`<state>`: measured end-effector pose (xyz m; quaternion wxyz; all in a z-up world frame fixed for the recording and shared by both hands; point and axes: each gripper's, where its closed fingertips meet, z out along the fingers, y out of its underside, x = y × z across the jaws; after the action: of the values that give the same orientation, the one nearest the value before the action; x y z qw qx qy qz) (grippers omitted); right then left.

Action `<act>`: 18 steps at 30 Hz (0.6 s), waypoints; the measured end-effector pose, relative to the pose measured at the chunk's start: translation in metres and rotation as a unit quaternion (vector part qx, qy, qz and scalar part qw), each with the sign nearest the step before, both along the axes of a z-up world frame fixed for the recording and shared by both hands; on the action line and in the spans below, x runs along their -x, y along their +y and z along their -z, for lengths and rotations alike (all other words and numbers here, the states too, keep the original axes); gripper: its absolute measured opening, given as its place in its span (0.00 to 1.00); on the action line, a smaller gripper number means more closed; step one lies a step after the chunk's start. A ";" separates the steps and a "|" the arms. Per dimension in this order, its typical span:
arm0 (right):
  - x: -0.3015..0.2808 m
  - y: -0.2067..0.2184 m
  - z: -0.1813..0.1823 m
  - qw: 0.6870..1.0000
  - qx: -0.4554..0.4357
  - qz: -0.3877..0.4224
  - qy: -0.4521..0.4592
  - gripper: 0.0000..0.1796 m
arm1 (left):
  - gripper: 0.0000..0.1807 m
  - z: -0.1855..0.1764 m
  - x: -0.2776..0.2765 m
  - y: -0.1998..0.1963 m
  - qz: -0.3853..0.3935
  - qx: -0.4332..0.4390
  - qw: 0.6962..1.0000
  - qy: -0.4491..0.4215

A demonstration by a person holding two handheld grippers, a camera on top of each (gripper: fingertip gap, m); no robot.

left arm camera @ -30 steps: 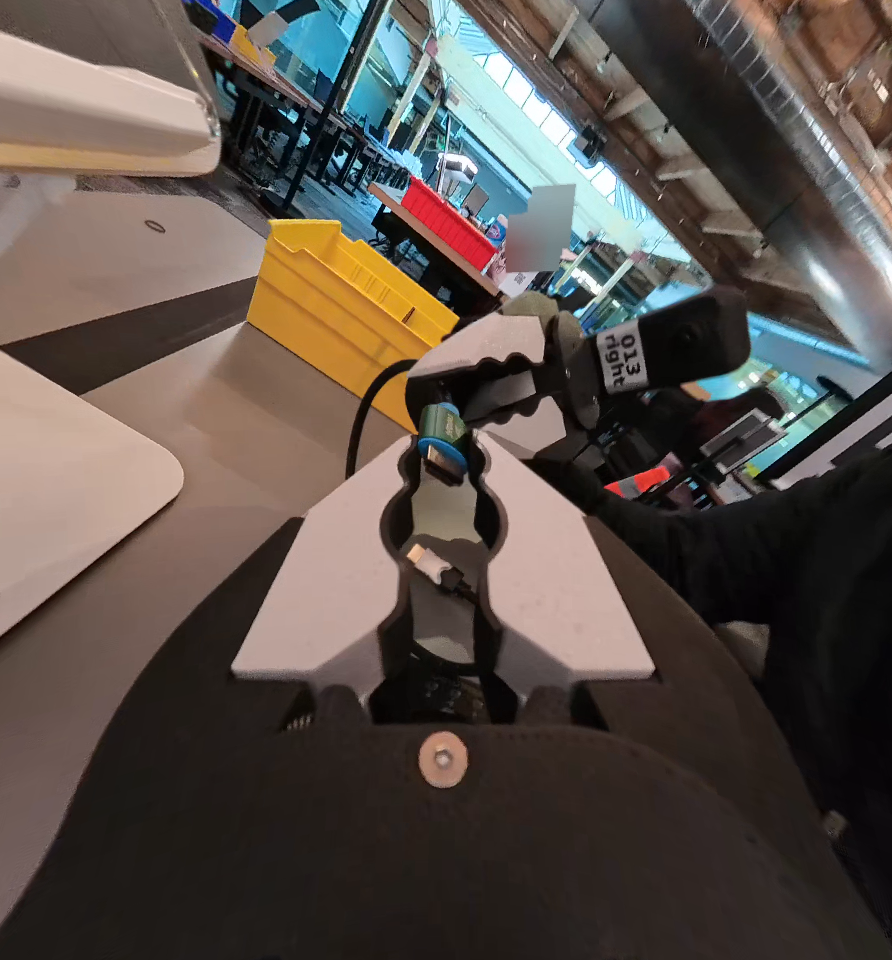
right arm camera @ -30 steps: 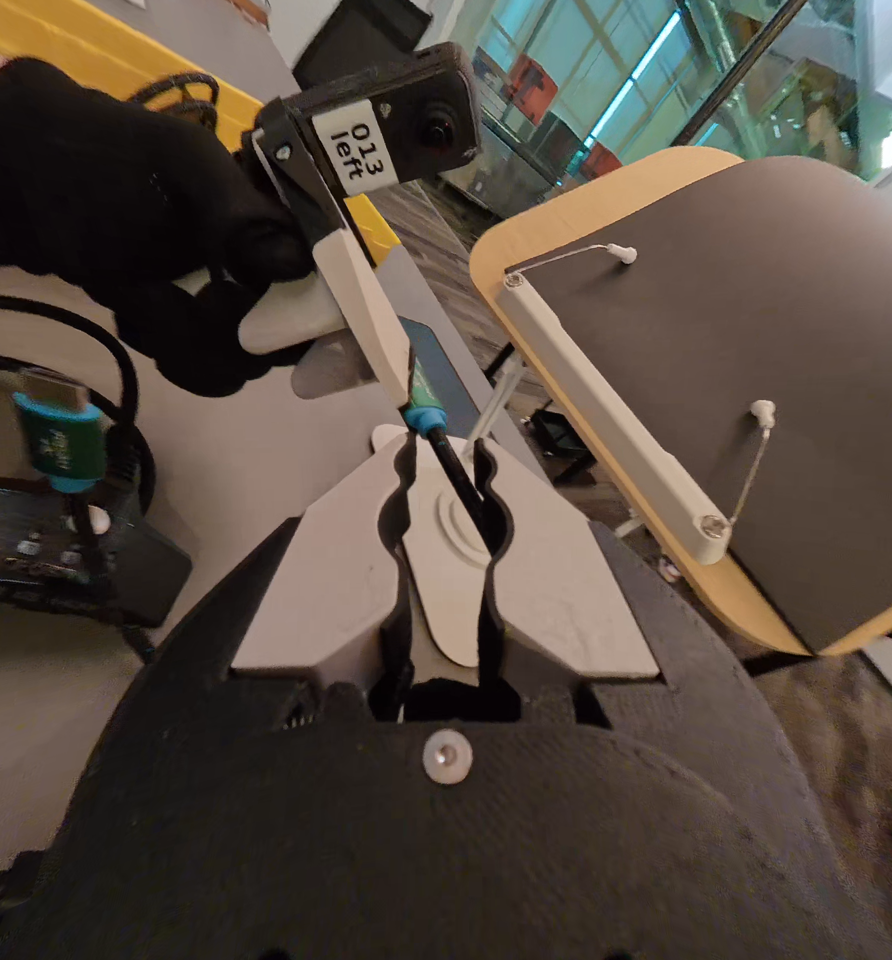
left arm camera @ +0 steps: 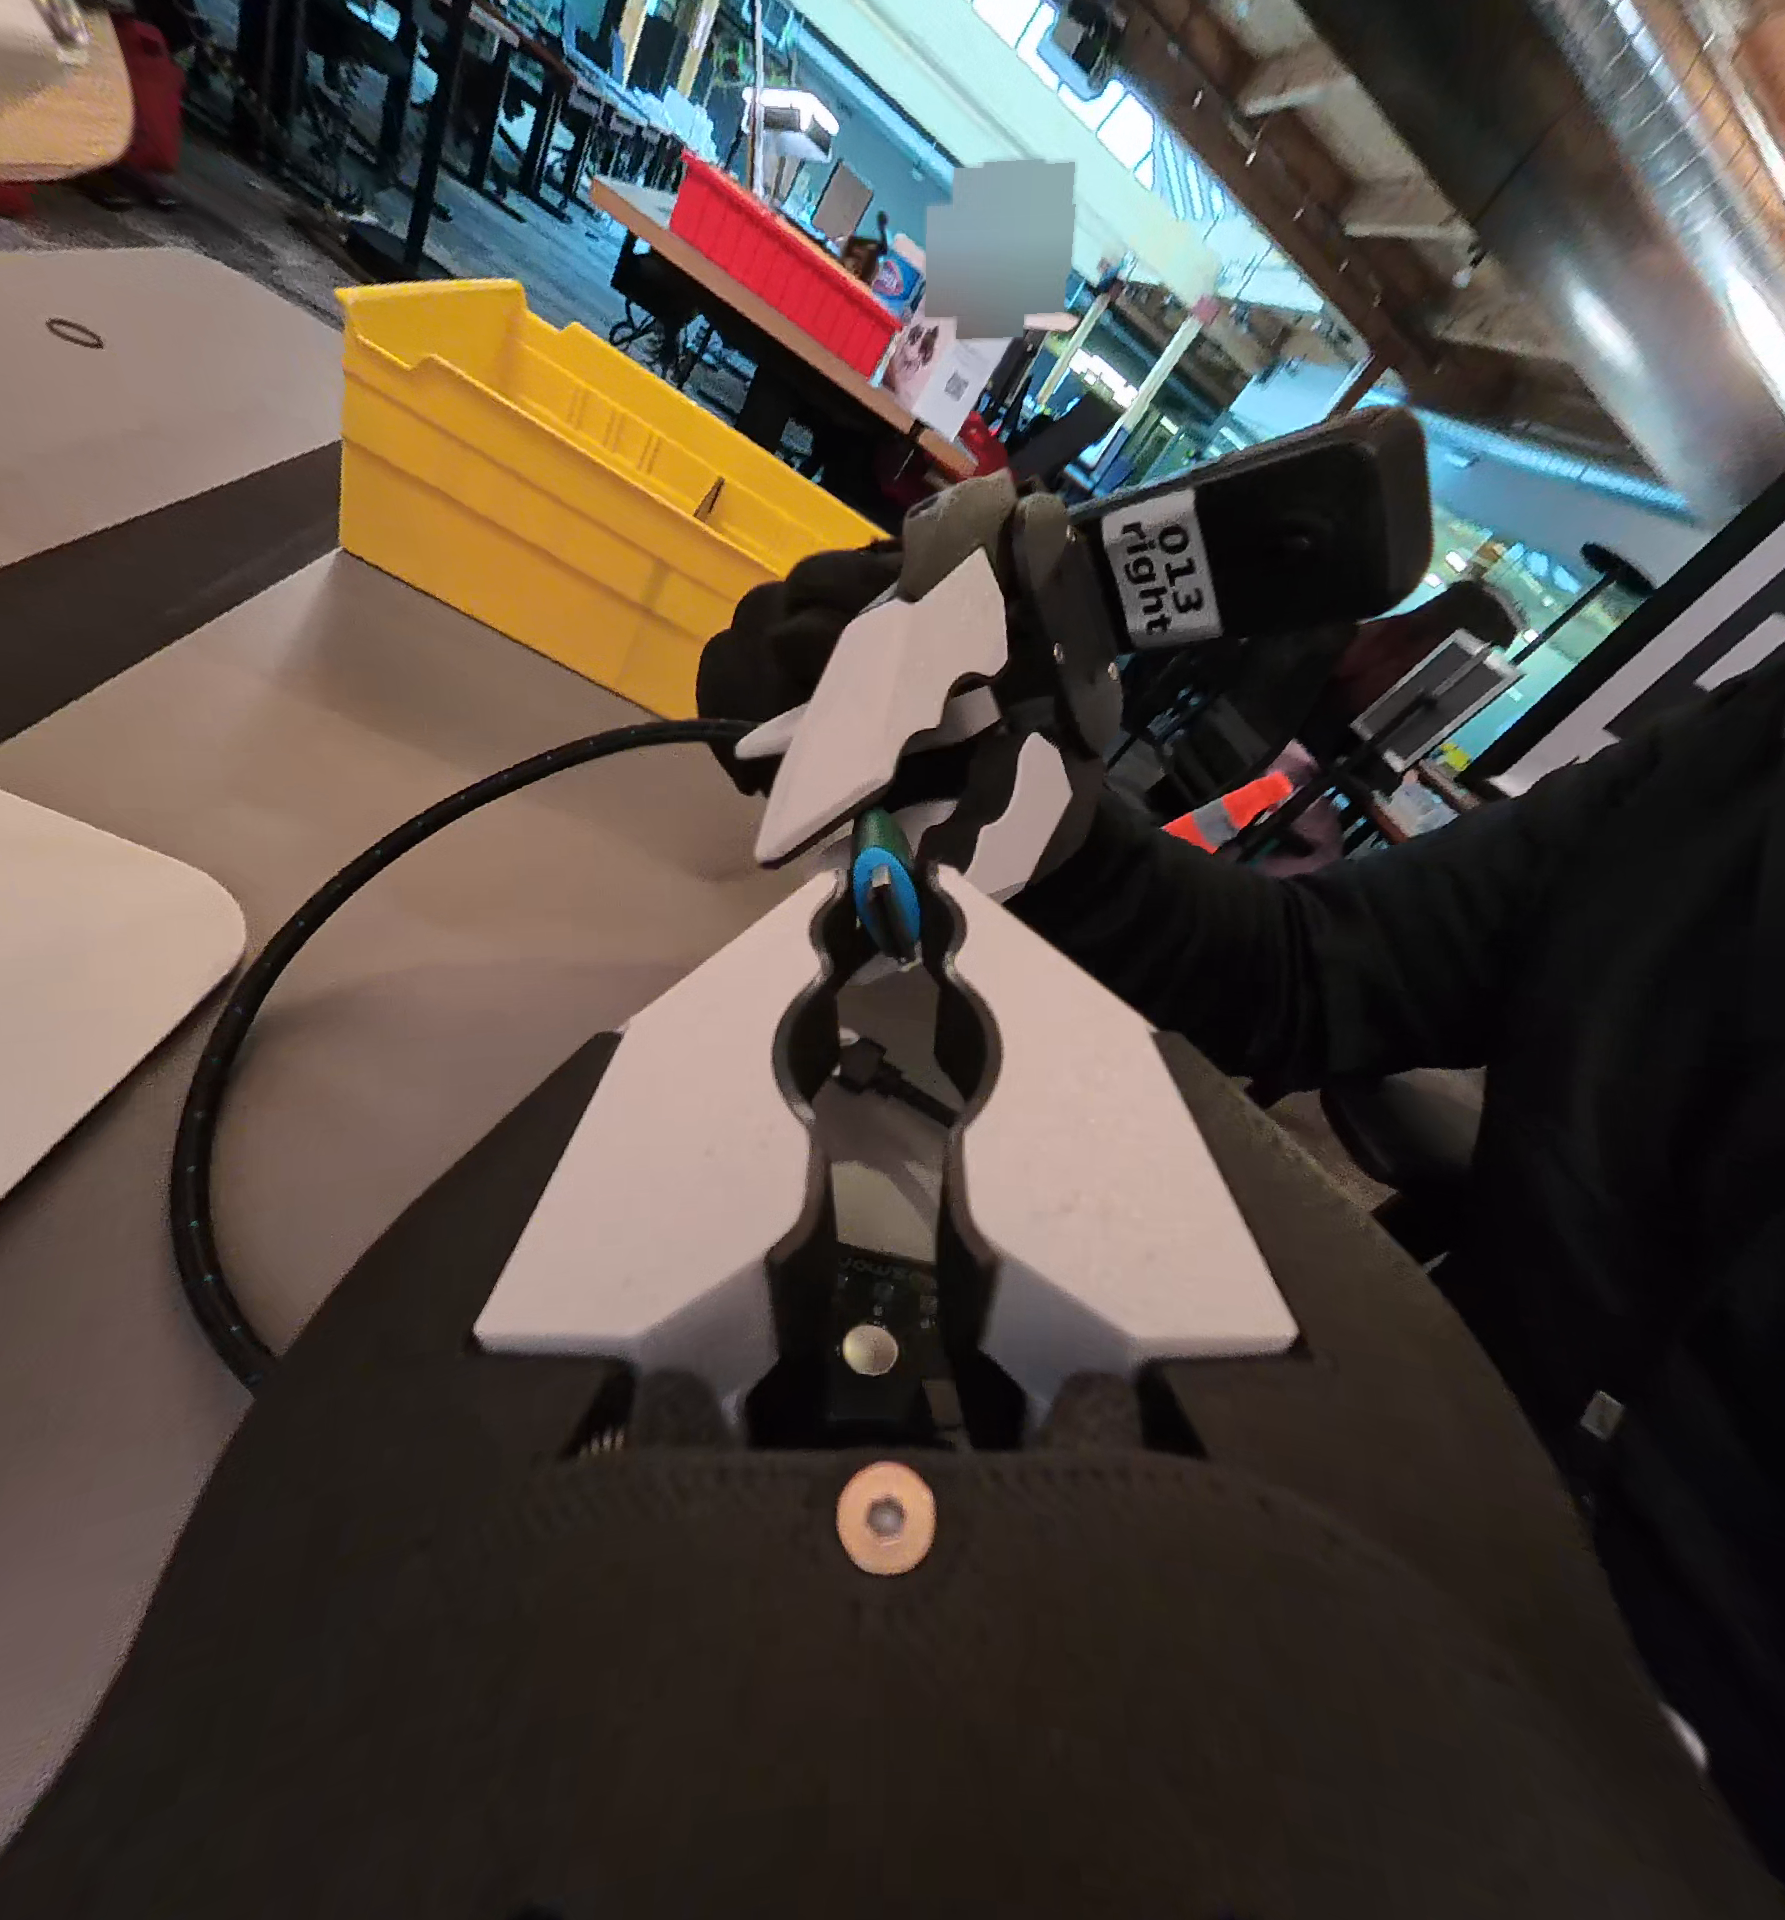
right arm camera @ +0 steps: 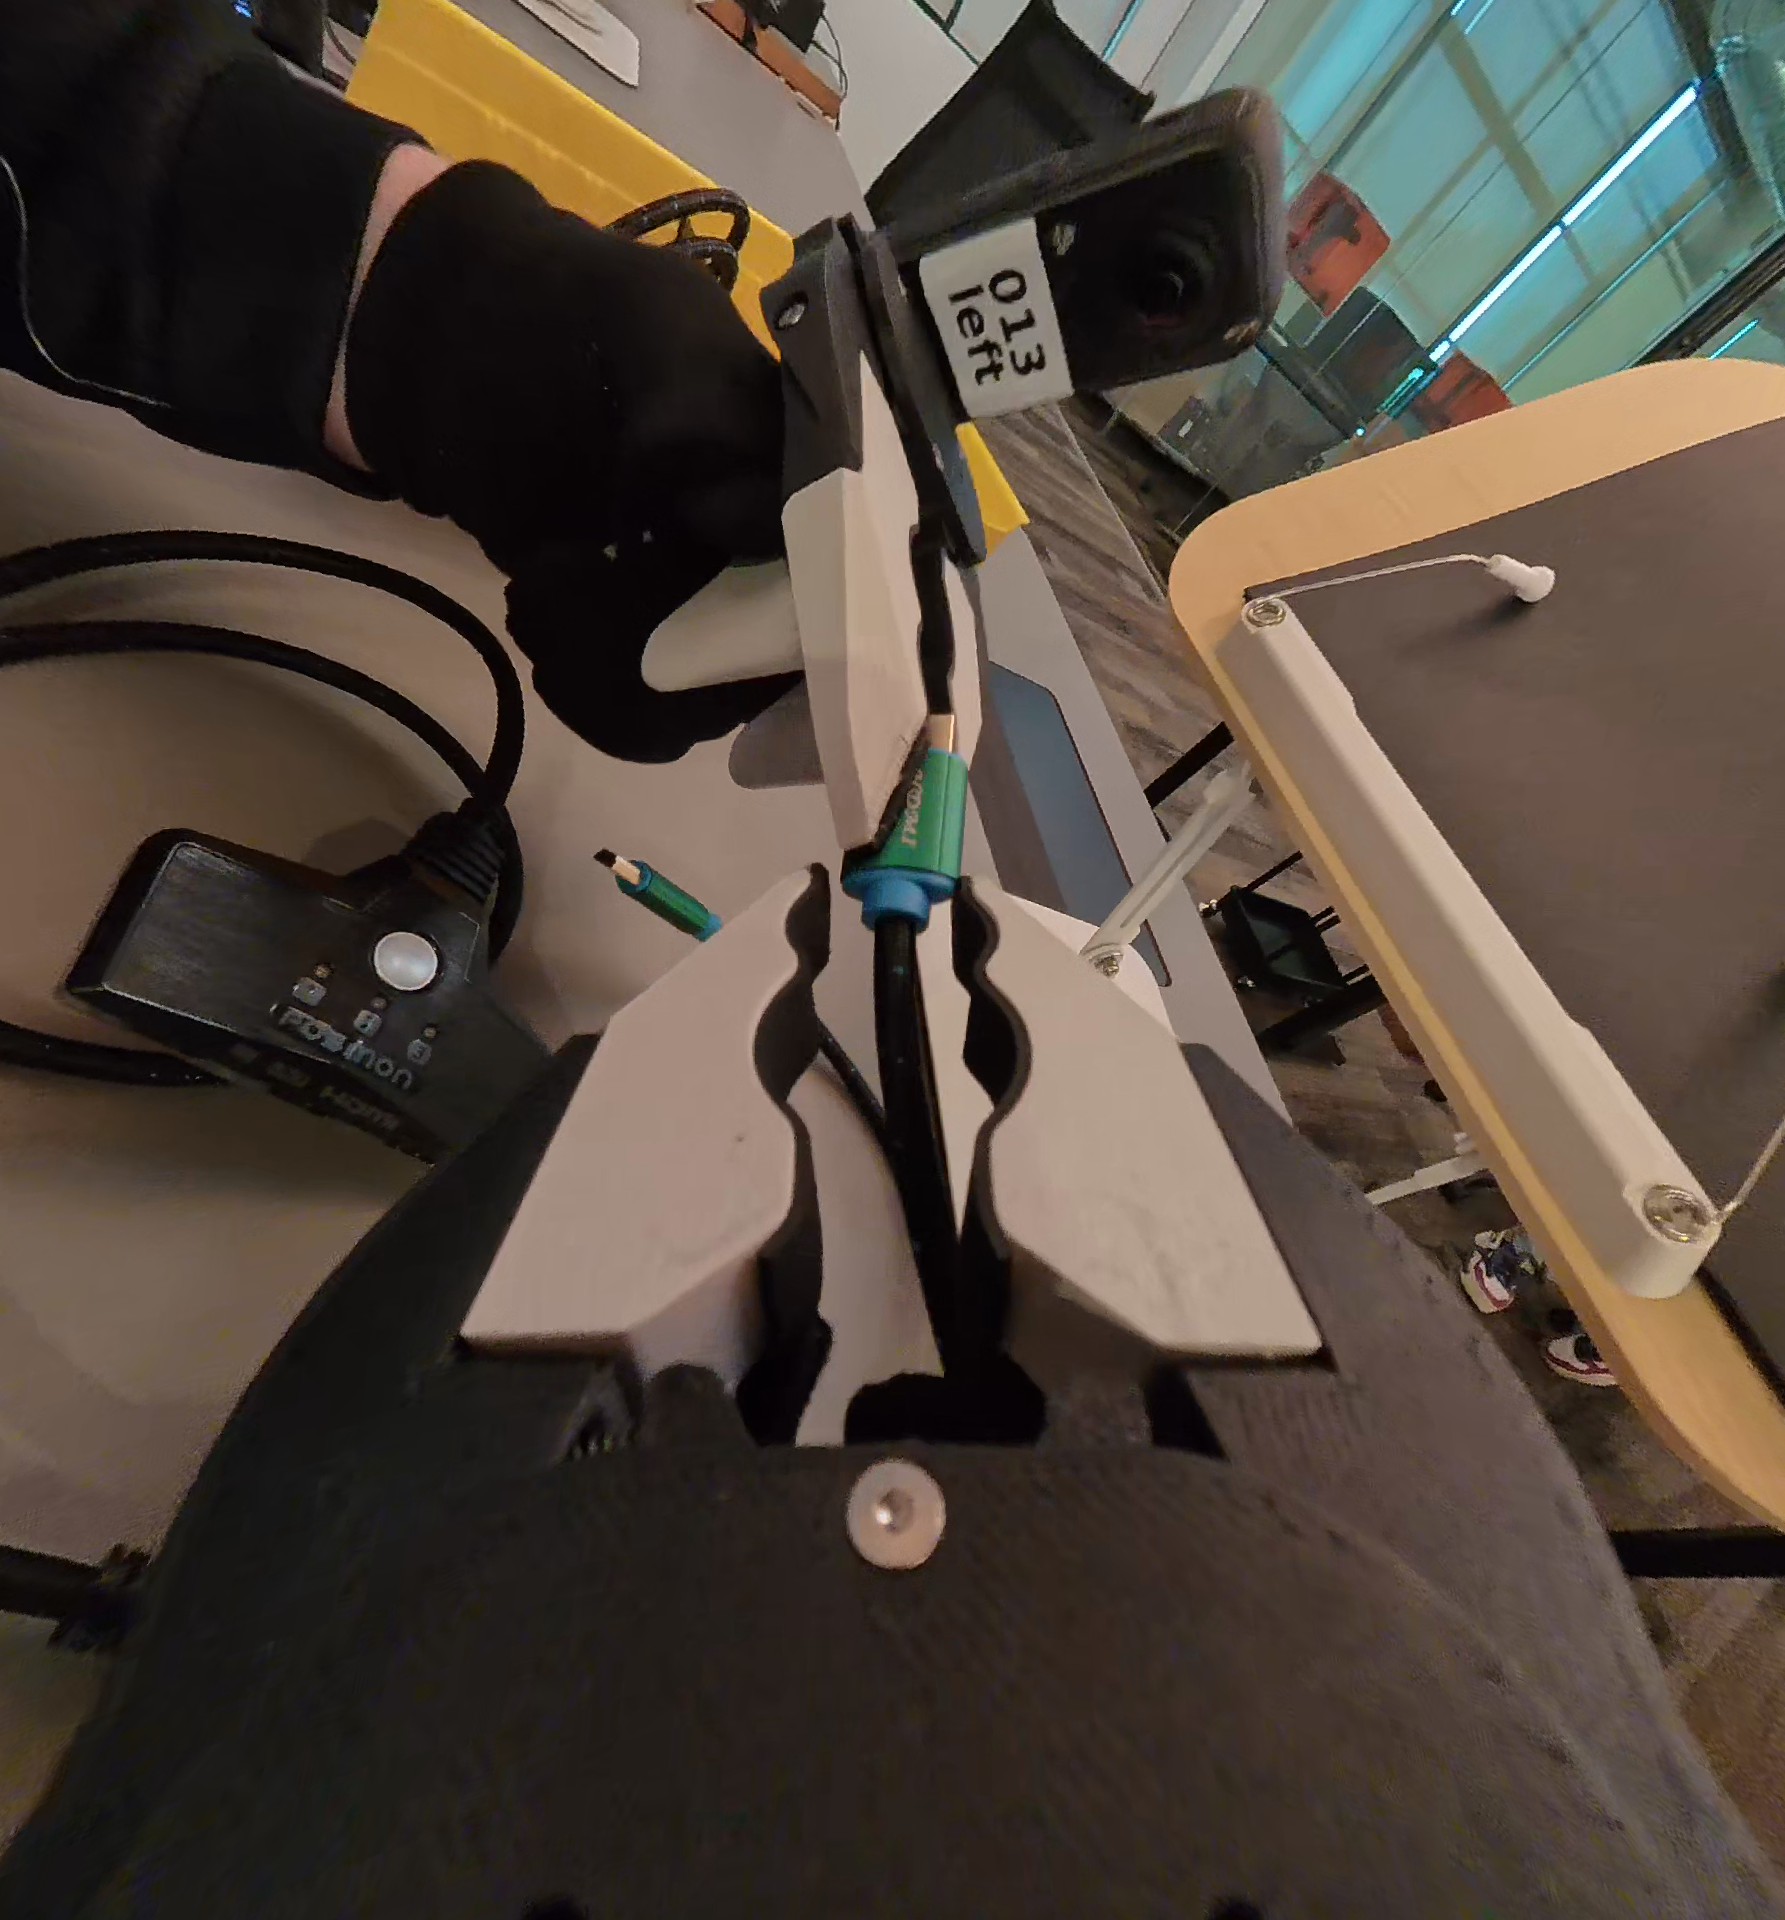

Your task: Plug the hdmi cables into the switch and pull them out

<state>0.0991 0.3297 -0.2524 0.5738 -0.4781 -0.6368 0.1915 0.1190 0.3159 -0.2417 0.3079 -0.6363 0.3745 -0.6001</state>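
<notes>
A green-and-blue HDMI plug (left arm camera: 883,899) on a black braided cable (left arm camera: 275,987) hangs between both grippers above the grey table. My left gripper (left arm camera: 890,883) has its jaws narrow, closed on the plug's front end. My right gripper (right arm camera: 890,888) is shut on the plug's blue rear collar (right arm camera: 893,894), and the cable (right arm camera: 914,1060) runs back between its fingers. The plug (right arm camera: 919,821) points into the left gripper (right arm camera: 909,800). The black HDMI switch (right arm camera: 275,977) lies on the table at left with a cable (right arm camera: 452,842) plugged in. A second green plug (right arm camera: 664,904) lies loose beside it.
A yellow bin (left arm camera: 514,488) stands on the table behind the right gripper (left arm camera: 867,842). A white board (left arm camera: 36,987) lies at the left. A wood-edged panel with a dark face (right arm camera: 1594,727) stands to the right, beyond the table edge. Gloved hands hold both grippers.
Both grippers have shifted and turned together with the plug still between them. The cable's loop now shows in the left wrist view, and the switch sits more fully in the right wrist view.
</notes>
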 end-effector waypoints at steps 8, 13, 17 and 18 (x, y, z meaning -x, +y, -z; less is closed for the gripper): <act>0.004 -0.005 -0.014 0.999 -0.004 -0.011 0.035 0.11 | 0.05 -0.005 0.004 -0.001 0.019 0.037 0.998 -0.047; 0.005 -0.009 -0.014 0.999 -0.006 -0.022 0.035 0.11 | 0.05 -0.007 0.005 -0.005 0.036 0.052 0.996 -0.064; 0.006 -0.014 -0.016 0.998 0.010 -0.038 0.044 0.11 | 0.05 -0.009 0.005 -0.010 0.052 0.057 0.994 -0.076; 0.006 -0.016 -0.017 0.998 0.013 -0.042 0.048 0.11 | 0.05 -0.011 0.005 -0.011 0.057 0.059 0.993 -0.081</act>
<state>0.0933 0.3141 -0.2352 0.5889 -0.4484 -0.6254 0.2470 0.1139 0.3045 -0.2310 0.2644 -0.5799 0.3483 -0.6874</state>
